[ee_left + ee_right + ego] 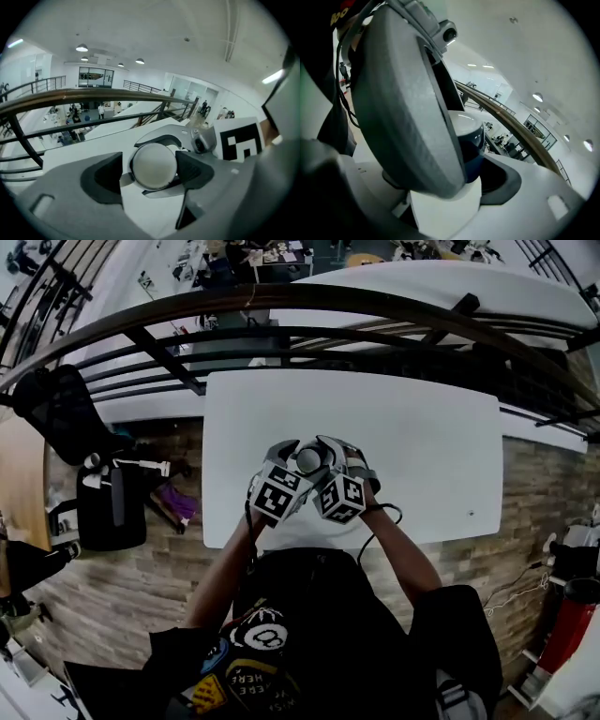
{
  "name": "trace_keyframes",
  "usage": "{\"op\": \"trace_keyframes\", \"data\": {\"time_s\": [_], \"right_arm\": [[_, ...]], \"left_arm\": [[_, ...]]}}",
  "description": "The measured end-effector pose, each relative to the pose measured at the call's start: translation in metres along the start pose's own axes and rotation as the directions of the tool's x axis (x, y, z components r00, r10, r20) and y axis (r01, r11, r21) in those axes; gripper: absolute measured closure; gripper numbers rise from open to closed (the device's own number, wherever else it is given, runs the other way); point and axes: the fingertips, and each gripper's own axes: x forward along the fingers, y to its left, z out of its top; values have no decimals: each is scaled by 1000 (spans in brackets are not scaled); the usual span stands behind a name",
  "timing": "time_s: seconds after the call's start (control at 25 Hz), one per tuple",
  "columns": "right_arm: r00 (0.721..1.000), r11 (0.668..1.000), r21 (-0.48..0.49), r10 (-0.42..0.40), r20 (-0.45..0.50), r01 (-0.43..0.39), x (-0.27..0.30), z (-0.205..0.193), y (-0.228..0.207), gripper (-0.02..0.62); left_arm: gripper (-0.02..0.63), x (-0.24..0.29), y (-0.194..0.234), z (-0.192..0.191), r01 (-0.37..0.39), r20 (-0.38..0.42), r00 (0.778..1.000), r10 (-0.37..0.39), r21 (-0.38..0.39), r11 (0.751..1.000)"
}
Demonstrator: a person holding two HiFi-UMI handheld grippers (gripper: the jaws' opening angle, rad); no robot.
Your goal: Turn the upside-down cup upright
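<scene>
cup is pinched by the right gripper with the left gripper spread-jawed around it; best close left squarely before right lets go.

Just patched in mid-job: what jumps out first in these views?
A cup sits between both claws over the white table, its round pale end facing the left gripper view. The right claw clamps its dark blue wall; the left claw stands open around it. A dark railing curves beyond.
</scene>
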Motion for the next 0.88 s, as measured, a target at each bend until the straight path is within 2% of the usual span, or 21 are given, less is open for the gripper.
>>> {"op": "trace_keyframes", "data": {"time_s": [0.04,0.16,0.28,0.36,0.48,0.56,0.68,0.72,0.76,0.8,0.84,0.88], "right_arm": [[1000,1000,-15,-6,-24,5,-7,0,-1,209],[996,998,-70,-4,-84,-2,-24,-1,1,209],[990,987,-122,91,-109,-104,-33,-10,16,206],[977,971,-123,195,-80,-204,-39,-11,26,206],[948,943,-108,317,-7,-316,-51,-5,35,206],[935,937,-70,348,67,-343,-59,0,36,207],[919,930,104,324,223,-353,-72,3,29,209],[910,913,188,304,282,-363,-76,3,26,212],[896,881,279,278,347,-382,-82,3,21,218],[872,830,372,246,422,-414,-88,4,16,233],[838,757,456,214,502,-467,-95,7,10,250],[794,669,515,191,578,-536,-101,10,5,267]], "left_arm": [[264,-1,-7,1,37,4,999,-37,-15,999],[279,-6,-21,2,120,39,992,-118,-68,990],[281,-11,-28,-4,221,94,974,-206,-202,954],[282,-14,-28,-9,295,138,955,-264,-315,902],[284,-19,-25,-18,388,221,921,-320,-455,802],[284,-24,-22,-21,436,283,899,-334,-520,734],[284,-37,-20,-21,514,391,856,-337,-585,627],[284,-42,-18,-21,532,421,845,-331,-595,602],[284,-46,-15,-21,545,445,836,-321,-602,584],[284,-49,-10,-22,552,463,831,-310,-608,570],[284,-51,-6,-24,555,476,827,-298,-614,561],[284,-52,-2,-24,557,486,825,-288,-619,554]]}}
